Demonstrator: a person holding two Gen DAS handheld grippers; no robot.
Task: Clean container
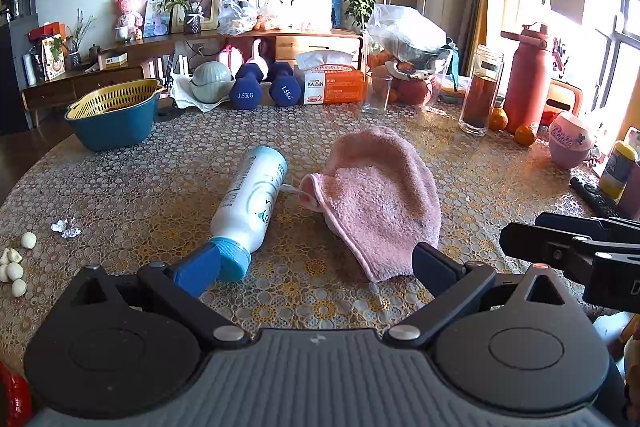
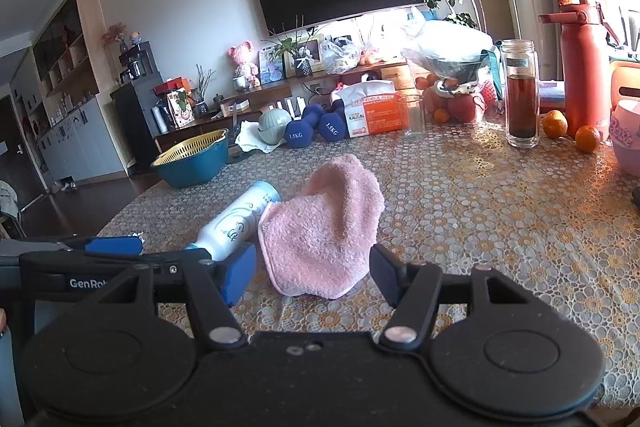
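A white bottle (image 1: pixel 252 199) with a blue cap (image 1: pixel 232 259) lies on its side on the patterned table (image 1: pixel 120 195), cap toward me. Right of it rests a crumpled pink cloth (image 1: pixel 380 195). My left gripper (image 1: pixel 316 271) stands open just above the table, its left finger close beside the cap, nothing held. In the right wrist view the bottle (image 2: pixel 236 219) and the cloth (image 2: pixel 324 227) lie ahead. My right gripper (image 2: pixel 312 275) is open with the cloth's near edge between its fingers, untouched. The left gripper's body shows at the left of that view.
A teal bowl with a yellow strainer (image 1: pixel 114 115) sits back left, two blue dumbbells (image 1: pixel 264 87) and a tissue pack (image 1: pixel 332 83) behind. A tall glass jar (image 1: pixel 480 91), red flask (image 1: pixel 528 75), oranges and a pink cup (image 1: pixel 568 143) crowd the right. Foil and white pieces (image 1: pixel 16 267) lie left.
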